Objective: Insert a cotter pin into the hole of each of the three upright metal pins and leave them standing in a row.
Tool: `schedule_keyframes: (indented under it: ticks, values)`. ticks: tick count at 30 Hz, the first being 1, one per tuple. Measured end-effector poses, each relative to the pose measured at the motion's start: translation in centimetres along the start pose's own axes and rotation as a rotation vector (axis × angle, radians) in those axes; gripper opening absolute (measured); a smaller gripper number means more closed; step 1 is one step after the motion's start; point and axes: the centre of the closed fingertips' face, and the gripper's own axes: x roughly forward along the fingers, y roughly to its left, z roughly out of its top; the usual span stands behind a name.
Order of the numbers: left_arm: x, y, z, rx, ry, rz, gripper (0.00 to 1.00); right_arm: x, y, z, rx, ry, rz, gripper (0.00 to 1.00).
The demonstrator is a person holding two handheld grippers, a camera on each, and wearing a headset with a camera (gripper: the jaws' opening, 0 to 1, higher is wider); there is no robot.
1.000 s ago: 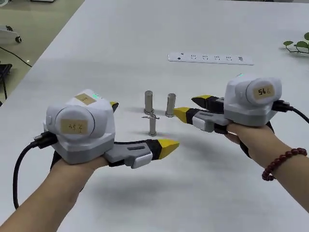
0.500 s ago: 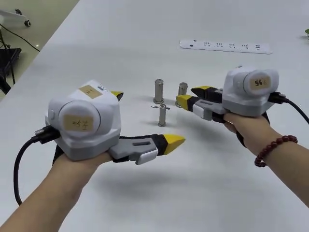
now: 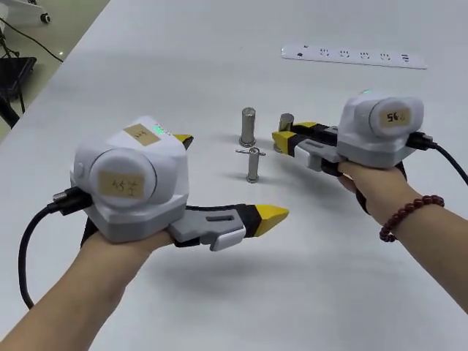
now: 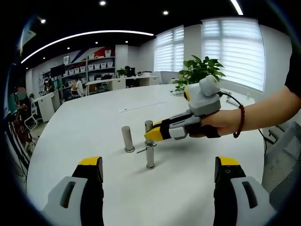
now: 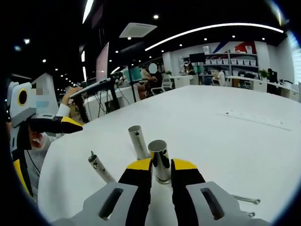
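Step in hand: cotter-pinning the second of three, judged. The near pin (image 3: 254, 164) stands upright on the white worktop (image 3: 219, 66) with a cotter pin (image 3: 248, 152) crosswise through its top hole, so that one looks done. The back pin (image 3: 248, 126) stands bare just behind it. The gripped pin (image 5: 157, 147) stands beside the back pin, and the right tongs (image 5: 161, 165) are pressed onto its lower shaft, one jaw touching each side. The left tongs (image 3: 228, 175) are spread wide, holding nothing, hovering near the pins on the person's side. Loose cotter pins (image 5: 245, 200) lie flat on the worktop near the right tongs. Next move likely calls for the left tongs to fetch a loose cotter pin and thread it through the gripped pin's hole while the right tongs steady it; I can't tell which way that hole faces. The three pins form a triangle, not a row, so lining them up remains. No bins or trays hold the parts; they sit bare on the worktop. The only filled holder is the near pin's hole.
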Motion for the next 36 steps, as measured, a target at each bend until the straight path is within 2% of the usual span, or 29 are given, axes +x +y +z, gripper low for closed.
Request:
schedule_keyframes:
  ticks: [10,15,18,26,36]
  values:
    - [0.1,0.2,-0.5,0.013,0.023,0.001,0.99,0.1,-0.3,-0.1,-0.005,0.003,0.002,0.09]
    - [0.1,0.2,-0.6,0.011,0.026,-0.001,0.98,0.0,-0.5,0.0,-0.066,0.015,-0.044,0.08]
    - [0.2,0.1,-0.6,0.004,0.028,-0.006,0.98,-0.2,-0.4,-0.1,-0.068,0.022,-0.059,0.08]
    - [0.2,0.2,-0.3,0.008,0.019,-0.006,0.98,-1.3,-0.9,-0.4,-0.083,0.032,-0.104,0.08]
    - [0.1,0.1,0.1,0.01,0.014,-0.009,0.98,-4.1,0.5,-0.8,-0.092,0.037,-0.149,0.08]
